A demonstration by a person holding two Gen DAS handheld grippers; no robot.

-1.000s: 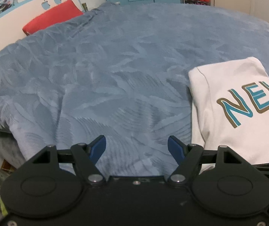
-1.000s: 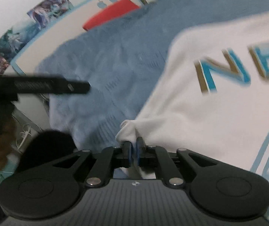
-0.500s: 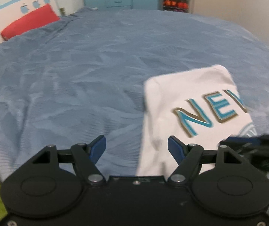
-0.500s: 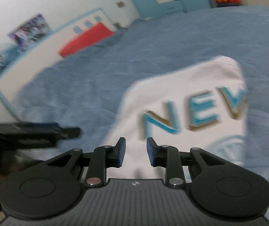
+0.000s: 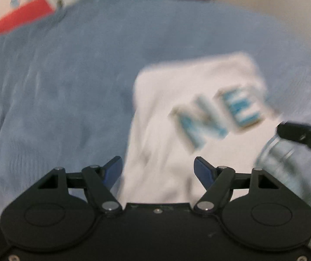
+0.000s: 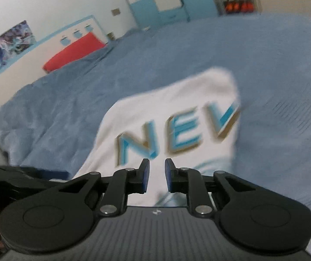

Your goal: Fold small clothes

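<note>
A white T-shirt (image 5: 190, 100) with blue and gold letters lies folded into a narrow panel on the blue bedspread (image 5: 68, 87). It also shows in the right wrist view (image 6: 166, 117). My left gripper (image 5: 157, 167) is open and empty over the shirt's near left edge. My right gripper (image 6: 157, 170) is open a small way and empty, above the shirt's near end. Its black tip enters the left wrist view (image 5: 303, 134) from the right. Both views are blurred by motion.
A red pillow (image 6: 72, 52) lies by the headboard at the far left. Blue cabinets (image 6: 159, 4) and a shoe rack (image 6: 236, 0) stand against the far wall. The bedspread (image 6: 286, 69) spreads wide around the shirt.
My right gripper let go of the shirt's corner and pulled back. My left gripper moved right, so the shirt now lies in front of its jaws.
</note>
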